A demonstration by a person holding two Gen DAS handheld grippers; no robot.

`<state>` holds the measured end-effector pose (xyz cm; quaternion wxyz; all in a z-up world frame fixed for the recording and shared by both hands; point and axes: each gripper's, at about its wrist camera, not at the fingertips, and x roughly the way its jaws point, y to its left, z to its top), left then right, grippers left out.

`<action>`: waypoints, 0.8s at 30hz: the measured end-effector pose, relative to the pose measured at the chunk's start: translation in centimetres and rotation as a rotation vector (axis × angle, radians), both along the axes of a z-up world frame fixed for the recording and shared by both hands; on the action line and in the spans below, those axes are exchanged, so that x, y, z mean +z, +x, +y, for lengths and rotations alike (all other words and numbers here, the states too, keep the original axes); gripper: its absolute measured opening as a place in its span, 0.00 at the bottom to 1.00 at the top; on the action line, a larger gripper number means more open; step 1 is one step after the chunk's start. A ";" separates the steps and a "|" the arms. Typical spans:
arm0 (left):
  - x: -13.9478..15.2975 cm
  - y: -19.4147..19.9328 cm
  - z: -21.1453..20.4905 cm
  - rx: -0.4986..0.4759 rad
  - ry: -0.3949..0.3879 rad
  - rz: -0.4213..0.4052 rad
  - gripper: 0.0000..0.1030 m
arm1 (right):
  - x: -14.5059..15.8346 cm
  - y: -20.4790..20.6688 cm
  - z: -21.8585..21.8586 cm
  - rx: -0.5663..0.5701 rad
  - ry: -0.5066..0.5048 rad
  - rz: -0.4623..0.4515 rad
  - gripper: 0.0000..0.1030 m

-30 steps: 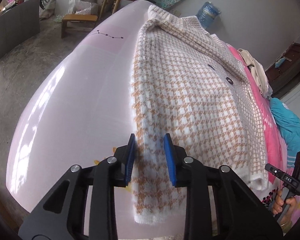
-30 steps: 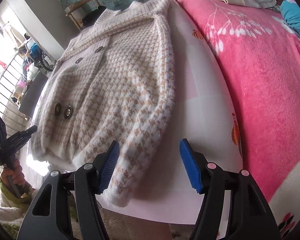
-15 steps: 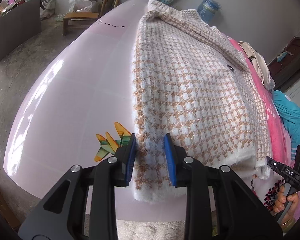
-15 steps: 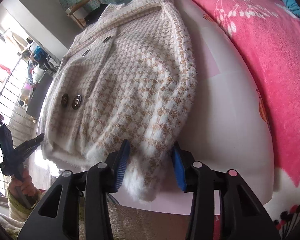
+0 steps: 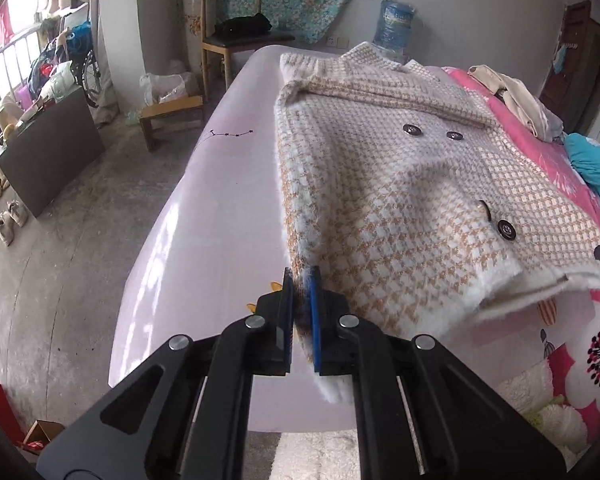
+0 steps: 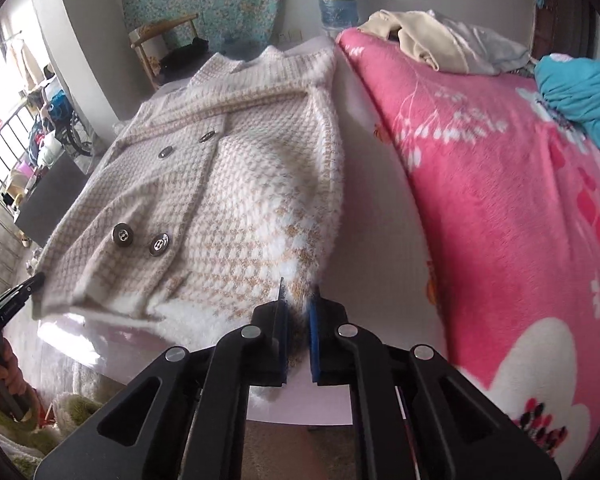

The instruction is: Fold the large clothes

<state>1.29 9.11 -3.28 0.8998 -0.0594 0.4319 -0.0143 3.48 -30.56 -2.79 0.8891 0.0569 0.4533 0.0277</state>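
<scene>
A fuzzy cream-and-tan houndstooth jacket [image 5: 400,200] with dark buttons lies front-up on a pale pink sheet [image 5: 228,200]. My left gripper [image 5: 302,276] pinches the jacket's lower left corner; its jaws are closing and the blue pads press on the fabric. In the right wrist view the same jacket [image 6: 240,200] spreads away from my right gripper [image 6: 298,292], which is shut on the lower right corner. The hem between the two corners hangs lifted off the sheet. My left gripper [image 6: 8,304], held by a hand [image 6: 0,364], shows at the far left of that view.
A bright pink flowered blanket [image 6: 500,200] covers the bed to the right, with a beige garment [image 6: 420,44] and a teal one [image 6: 580,96] on it. A wooden chair [image 5: 236,36], a low stool [image 5: 172,114] and a water jug [image 5: 392,24] stand beyond the bed.
Both grippers closed on the jacket's lower corners and rose, lifting the hem off the sheet. The views tilted up, showing more of the room.
</scene>
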 end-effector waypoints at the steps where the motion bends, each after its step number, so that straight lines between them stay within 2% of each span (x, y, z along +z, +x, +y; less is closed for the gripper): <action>1: -0.4 0.1 0.5 -0.003 -0.022 0.022 0.06 | 0.1 0.0 -0.1 -0.001 -0.011 0.004 0.07; 3: -2.5 0.9 0.8 -0.010 -0.041 0.096 0.06 | -1.6 0.5 -0.2 0.004 -0.027 0.064 0.07; 5: -4.6 1.4 1.1 -0.003 -0.084 0.154 0.06 | -4.2 1.3 -0.6 0.001 -0.003 0.162 0.07; 7: -4.6 1.4 1.3 0.003 -0.115 0.150 0.07 | -5.1 1.5 -1.3 -0.011 0.052 0.184 0.08; 10: -4.4 1.3 1.7 -0.002 -0.150 0.161 0.11 | -4.6 1.5 -1.8 0.003 0.096 0.168 0.09; 14: -5.2 1.1 1.8 0.010 -0.167 0.174 0.11 | -6.5 1.6 -1.9 0.020 0.140 0.221 0.12; 17: -4.5 1.0 1.3 -0.002 -0.157 0.160 0.07 | -6.9 1.5 -1.9 0.026 0.176 0.199 0.08; 19: -3.1 0.8 1.2 -0.011 -0.169 0.112 0.07 | -5.9 1.5 -1.9 0.029 0.178 0.163 0.07; 24: 2.5 1.9 2.4 -0.010 -0.236 -0.050 0.06 | 0.5 2.5 -2.3 0.059 0.214 -0.031 0.07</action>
